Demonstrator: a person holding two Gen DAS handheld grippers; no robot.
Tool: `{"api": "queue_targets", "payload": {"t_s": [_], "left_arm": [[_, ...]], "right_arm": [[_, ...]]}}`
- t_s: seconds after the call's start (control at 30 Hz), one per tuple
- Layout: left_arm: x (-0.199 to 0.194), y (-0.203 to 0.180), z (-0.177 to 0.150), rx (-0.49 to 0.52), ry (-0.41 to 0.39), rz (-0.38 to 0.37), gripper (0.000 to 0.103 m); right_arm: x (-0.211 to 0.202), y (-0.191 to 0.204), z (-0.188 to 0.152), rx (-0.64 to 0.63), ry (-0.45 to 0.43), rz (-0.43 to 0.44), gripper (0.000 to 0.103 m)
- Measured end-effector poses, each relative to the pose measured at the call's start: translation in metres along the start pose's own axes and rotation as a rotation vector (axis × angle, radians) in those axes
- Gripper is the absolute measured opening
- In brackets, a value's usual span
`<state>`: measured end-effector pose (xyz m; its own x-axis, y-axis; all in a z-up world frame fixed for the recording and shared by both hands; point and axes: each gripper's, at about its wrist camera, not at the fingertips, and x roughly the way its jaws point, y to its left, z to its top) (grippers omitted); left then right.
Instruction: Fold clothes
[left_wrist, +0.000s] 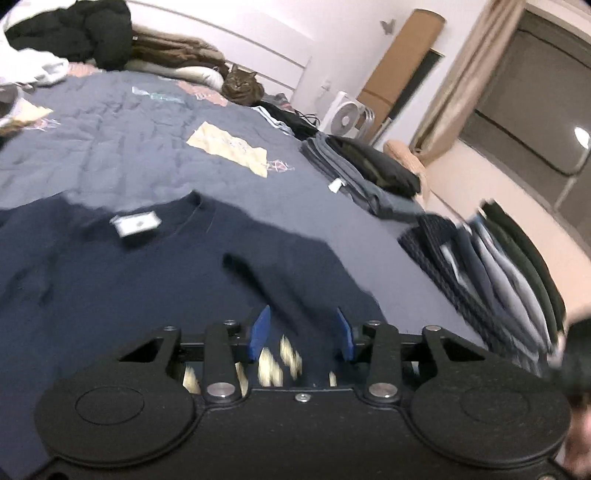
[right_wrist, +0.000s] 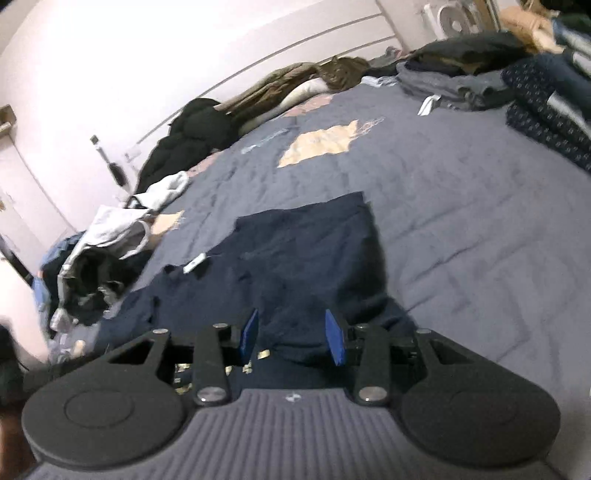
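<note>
A navy sweatshirt (left_wrist: 147, 280) lies flat on the blue-grey bed cover (left_wrist: 129, 147), its white neck label (left_wrist: 136, 223) facing up. My left gripper (left_wrist: 303, 328) hovers low over its near edge. The blue pads (left_wrist: 260, 332) stand apart, and a ridge of sleeve runs between them without being pinched. In the right wrist view the same sweatshirt (right_wrist: 314, 251) shows one side folded over. My right gripper (right_wrist: 291, 336) stands open just above a hump of its cloth, which neither pad presses.
A cat (left_wrist: 242, 85) sits at the headboard. Folded stacks (left_wrist: 369, 170) and a row of folded clothes (left_wrist: 498, 258) line the bed's right edge. A black jacket (left_wrist: 81, 33) and unfolded laundry (right_wrist: 110, 240) lie on the left. A white fan (left_wrist: 347, 118) stands beyond the bed.
</note>
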<state>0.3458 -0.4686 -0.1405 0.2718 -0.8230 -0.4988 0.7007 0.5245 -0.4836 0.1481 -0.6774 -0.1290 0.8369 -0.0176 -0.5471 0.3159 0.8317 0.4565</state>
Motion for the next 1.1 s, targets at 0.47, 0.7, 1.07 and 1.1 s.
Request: {"api": "queue_targets", "payload": {"t_s": [0.47,0.7,1.07,1.1], "left_arm": [[0.085,0.039,0.023,-0.184,0.083,0.041,0.032],[0.079,0.037,0.038,-0.209,0.036,0.002,0.004],[0.056,0.037,0.048,-0.18,0.048,-0.004,0.006],[0.058,0.042,0.043,-0.198,0.06,0.012,0.006]], "right_arm": [[0.034,0.013,-0.017,-0.046,-0.031,-0.079,0.039],[0.041,0.014,-0.023,-0.092,0.032,-0.09,0.0],[0.034,0.033,-0.021,-0.299,0.19,0.024,0.0],[0.033,0.034,-0.02,-0.299,0.176,0.024,0.001]]}}
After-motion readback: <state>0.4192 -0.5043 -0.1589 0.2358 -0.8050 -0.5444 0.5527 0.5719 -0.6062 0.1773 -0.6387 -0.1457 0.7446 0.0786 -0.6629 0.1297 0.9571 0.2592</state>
